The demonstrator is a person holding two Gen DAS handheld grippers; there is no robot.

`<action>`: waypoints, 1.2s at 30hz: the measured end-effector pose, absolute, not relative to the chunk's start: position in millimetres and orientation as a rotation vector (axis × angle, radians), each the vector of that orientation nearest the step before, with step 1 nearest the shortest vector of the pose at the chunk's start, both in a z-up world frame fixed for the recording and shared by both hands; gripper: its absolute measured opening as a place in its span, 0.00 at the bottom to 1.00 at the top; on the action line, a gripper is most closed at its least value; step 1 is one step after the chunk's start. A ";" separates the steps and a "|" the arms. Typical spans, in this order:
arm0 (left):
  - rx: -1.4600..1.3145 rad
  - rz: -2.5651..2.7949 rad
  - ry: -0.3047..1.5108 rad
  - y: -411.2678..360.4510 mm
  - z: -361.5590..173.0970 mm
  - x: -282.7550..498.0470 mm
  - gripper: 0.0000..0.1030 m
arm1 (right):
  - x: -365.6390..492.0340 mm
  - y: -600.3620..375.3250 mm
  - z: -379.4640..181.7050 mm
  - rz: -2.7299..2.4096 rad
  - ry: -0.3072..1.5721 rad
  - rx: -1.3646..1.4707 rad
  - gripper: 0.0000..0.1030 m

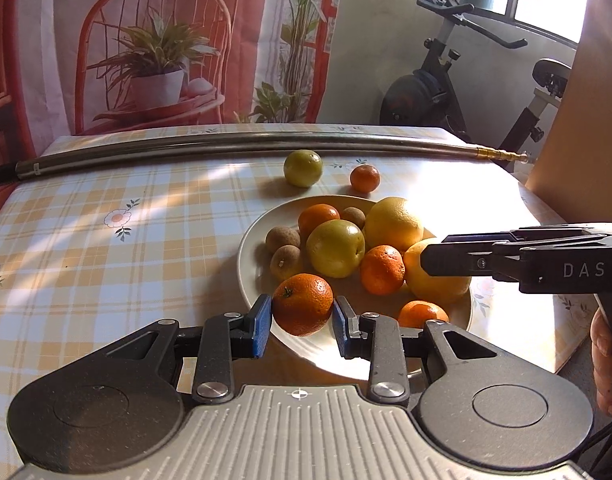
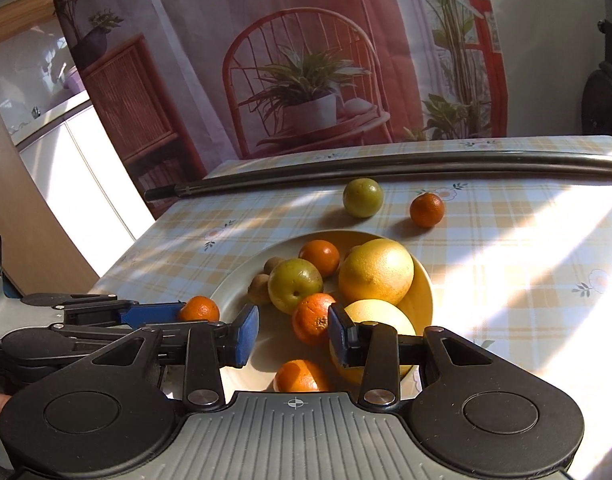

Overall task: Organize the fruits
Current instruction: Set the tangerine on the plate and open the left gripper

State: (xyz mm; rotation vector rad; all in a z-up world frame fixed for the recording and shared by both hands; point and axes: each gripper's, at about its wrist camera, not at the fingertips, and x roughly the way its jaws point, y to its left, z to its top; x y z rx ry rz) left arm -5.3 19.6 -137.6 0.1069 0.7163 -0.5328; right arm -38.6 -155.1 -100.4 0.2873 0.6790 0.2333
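**Left gripper pinches a mandarin at the plate's edge**

The left gripper (image 1: 302,312) has its blue pads pressed against both sides of a mandarin (image 1: 302,304), which sits over the near rim of the cream plate (image 1: 249,256). The right gripper (image 2: 293,330) hangs above the plate with its fingers spread and nothing between them. On the plate lie two yellow grapefruits (image 2: 376,272), a greenish apple (image 2: 294,285), more mandarins and a few small brown fruits (image 1: 282,239). Beyond the plate, on the checked tablecloth (image 1: 85,216), a second green apple (image 1: 303,168) and a lone mandarin (image 1: 364,178) rest apart from each other. A metal pole (image 1: 225,145) lies along the far edge.
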 end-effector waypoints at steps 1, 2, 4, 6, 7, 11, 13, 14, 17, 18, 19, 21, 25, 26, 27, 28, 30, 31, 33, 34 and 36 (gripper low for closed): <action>0.128 -0.531 0.711 17.0 -137.8 -3.2 0.33 | -39.4 -157.6 -98.2 0.222 0.661 0.292 0.35; 0.145 -0.528 0.708 14.9 -138.0 -1.6 0.33 | -40.3 -160.3 -96.2 0.209 0.643 0.299 0.35; 0.185 -0.524 0.702 9.2 -138.8 3.4 0.33 | -41.8 -166.5 -93.6 0.185 0.614 0.316 0.35; 0.207 -0.523 0.707 5.2 -141.0 8.1 0.33 | -42.8 -172.9 -93.0 0.160 0.594 0.330 0.35; 0.215 -0.522 0.711 3.5 -142.5 10.2 0.33 | -43.0 -175.7 -93.6 0.148 0.587 0.336 0.35; 0.249 -0.521 0.735 -2.7 -150.3 16.0 0.33 | -42.4 -183.5 -97.7 0.120 0.580 0.354 0.35; 0.257 -0.522 0.750 -3.7 -153.2 17.1 0.33 | -40.9 -185.6 -100.4 0.113 0.585 0.360 0.35; 0.260 -0.526 0.753 -3.7 -154.3 17.4 0.33 | -40.7 -185.4 -101.5 0.112 0.587 0.361 0.35; 0.268 -0.522 0.758 -4.7 -155.4 19.2 0.34 | -40.5 -185.2 -104.1 0.115 0.590 0.367 0.35; 0.267 -0.519 0.761 -4.8 -155.3 20.8 0.34 | -40.0 -184.6 -105.1 0.116 0.592 0.368 0.35; 0.260 -0.516 0.765 -4.6 -155.0 22.5 0.34 | -39.6 -184.6 -105.9 0.116 0.594 0.370 0.35; 0.243 -0.514 0.775 -3.3 -154.9 25.5 0.34 | -39.8 -184.7 -107.1 0.117 0.597 0.375 0.35; 0.229 -0.513 0.785 -3.2 -155.5 28.4 0.34 | -39.5 -185.8 -108.2 0.115 0.600 0.386 0.35; 0.227 -0.513 0.785 -3.4 -155.6 28.4 0.34 | -39.3 -185.8 -108.1 0.115 0.601 0.386 0.35; 0.225 -0.512 0.786 -3.7 -155.7 28.5 0.34 | -39.2 -185.6 -108.3 0.115 0.601 0.385 0.35; 0.222 -0.511 0.787 -3.8 -155.7 28.7 0.34 | -39.2 -186.1 -108.3 0.116 0.601 0.385 0.35; 0.213 -0.509 0.790 -3.3 -155.5 29.7 0.34 | -39.9 -186.1 -108.5 0.116 0.602 0.384 0.35; 0.206 -0.510 0.793 -2.7 -155.3 30.5 0.34 | -39.9 -186.1 -108.6 0.116 0.603 0.383 0.35; 0.183 -0.509 0.801 -1.3 -155.1 32.7 0.34 | -40.3 -186.4 -108.5 0.113 0.603 0.384 0.35; 0.173 -0.510 0.804 -0.5 -154.9 33.3 0.35 | -41.4 -186.1 -107.6 0.111 0.602 0.383 0.35; 0.155 -0.511 0.809 -0.1 -154.3 34.4 0.36 | -40.8 -186.0 -107.4 0.109 0.601 0.383 0.35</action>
